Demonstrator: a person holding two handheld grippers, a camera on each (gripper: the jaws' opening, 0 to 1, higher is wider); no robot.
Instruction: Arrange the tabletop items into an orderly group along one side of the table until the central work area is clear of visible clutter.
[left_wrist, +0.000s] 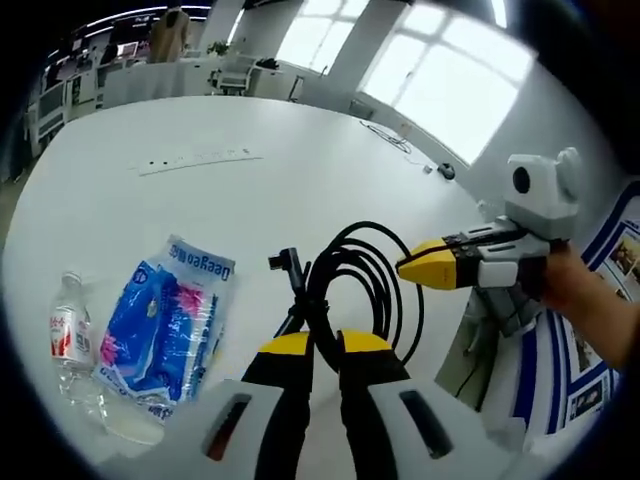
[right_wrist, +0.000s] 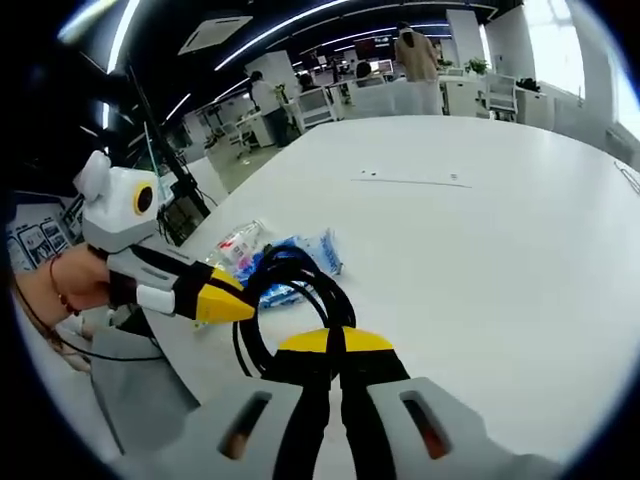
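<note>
While the coiled black cable (left_wrist: 352, 290) is pinched between the closed jaws of the left gripper (left_wrist: 325, 345), its loops are seen rising above the yellow tips, with a plug end sticking out to the left. In the left gripper view the right gripper (left_wrist: 425, 266) comes in from the right, held by a hand (left_wrist: 575, 285), its yellow tip touching the coil's outer loop. In the right gripper view the right gripper (right_wrist: 335, 342) is clenched on the same cable (right_wrist: 290, 290), and the left gripper (right_wrist: 225, 300) is seen alongside. Just left of the cable a blue packet (left_wrist: 168, 328) lies flat on the white table (left_wrist: 200, 200), and a clear bottle (left_wrist: 72, 340) lies beside the packet. Farther off a white strip (left_wrist: 195, 160) lies on the table.
</note>
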